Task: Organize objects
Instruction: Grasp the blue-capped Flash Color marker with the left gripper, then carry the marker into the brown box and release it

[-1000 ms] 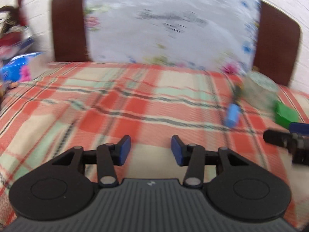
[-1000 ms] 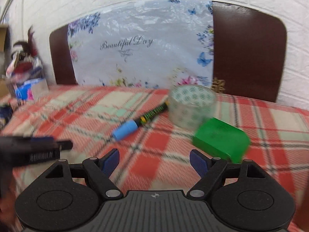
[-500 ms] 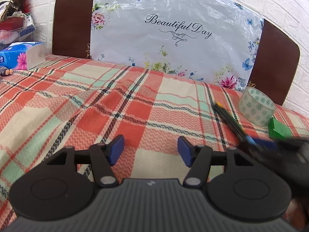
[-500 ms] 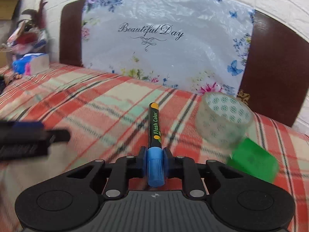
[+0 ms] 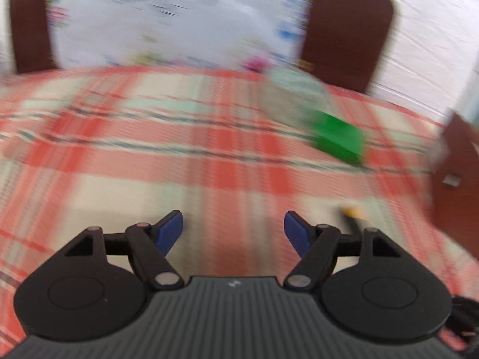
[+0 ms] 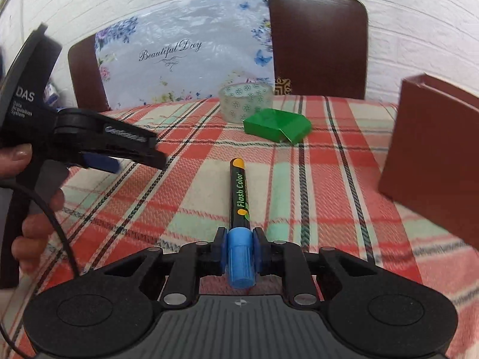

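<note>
My right gripper is shut on the blue cap of a black Flash Color marker, held above the plaid cloth and pointing away. A green box and a clear tape roll sit beyond it. A brown box stands at the right. My left gripper is open and empty; it also shows in the right wrist view, left of the marker. In the blurred left wrist view I see the green box, the tape roll and the marker's orange tip.
A plaid tablecloth covers the table. A dark chair back with a flowered plastic sheet stands behind it. The brown box's edge shows at the right of the left wrist view.
My right gripper has carried the marker right and nearer, away from the tape roll; the brown box has come into view. My left gripper has swung right and opened wider, blurring its view.
</note>
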Demonstrator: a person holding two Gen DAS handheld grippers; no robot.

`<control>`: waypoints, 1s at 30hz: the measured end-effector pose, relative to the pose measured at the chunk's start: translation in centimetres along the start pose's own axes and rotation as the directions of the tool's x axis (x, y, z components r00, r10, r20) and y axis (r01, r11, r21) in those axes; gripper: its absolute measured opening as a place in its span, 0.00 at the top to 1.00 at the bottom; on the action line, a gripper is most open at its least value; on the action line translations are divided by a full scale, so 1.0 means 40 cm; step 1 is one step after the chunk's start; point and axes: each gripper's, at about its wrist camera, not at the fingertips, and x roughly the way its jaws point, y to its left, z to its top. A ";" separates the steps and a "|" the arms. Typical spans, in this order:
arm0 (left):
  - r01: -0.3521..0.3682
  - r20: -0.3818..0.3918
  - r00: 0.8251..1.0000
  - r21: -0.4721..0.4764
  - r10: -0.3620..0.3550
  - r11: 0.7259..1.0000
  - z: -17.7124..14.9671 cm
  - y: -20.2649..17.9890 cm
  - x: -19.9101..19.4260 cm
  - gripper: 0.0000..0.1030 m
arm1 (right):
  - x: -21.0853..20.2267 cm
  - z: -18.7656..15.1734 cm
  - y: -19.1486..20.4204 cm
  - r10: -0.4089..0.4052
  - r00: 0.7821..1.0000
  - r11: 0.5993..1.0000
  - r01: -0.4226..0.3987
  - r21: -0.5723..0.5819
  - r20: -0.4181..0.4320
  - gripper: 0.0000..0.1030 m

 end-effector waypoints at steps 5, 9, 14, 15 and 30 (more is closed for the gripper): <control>0.188 -0.145 0.972 0.016 -0.184 0.982 -0.026 -0.122 0.005 0.29 | -0.025 -0.015 -0.041 0.091 0.996 0.985 -0.092 0.145 0.020 0.84; 0.264 -0.194 0.947 0.013 -0.256 0.965 -0.035 -0.162 0.012 0.66 | -0.059 -0.018 -0.063 0.131 0.988 0.973 -0.143 0.182 0.076 0.83; 0.308 -0.106 0.949 0.084 -0.298 0.948 0.015 -0.239 -0.048 0.69 | -0.106 0.007 -0.080 0.085 0.982 0.985 -0.108 0.131 0.172 0.83; 0.317 -0.077 0.948 0.119 -0.310 0.941 0.036 -0.267 -0.065 0.70 | -0.119 0.018 -0.081 0.062 0.977 0.990 -0.086 0.110 0.205 0.83; 0.434 -0.046 0.888 0.414 -0.458 0.800 0.177 -0.669 0.000 0.74 | -0.140 0.159 -0.349 -0.289 0.882 0.952 0.223 0.212 0.372 0.84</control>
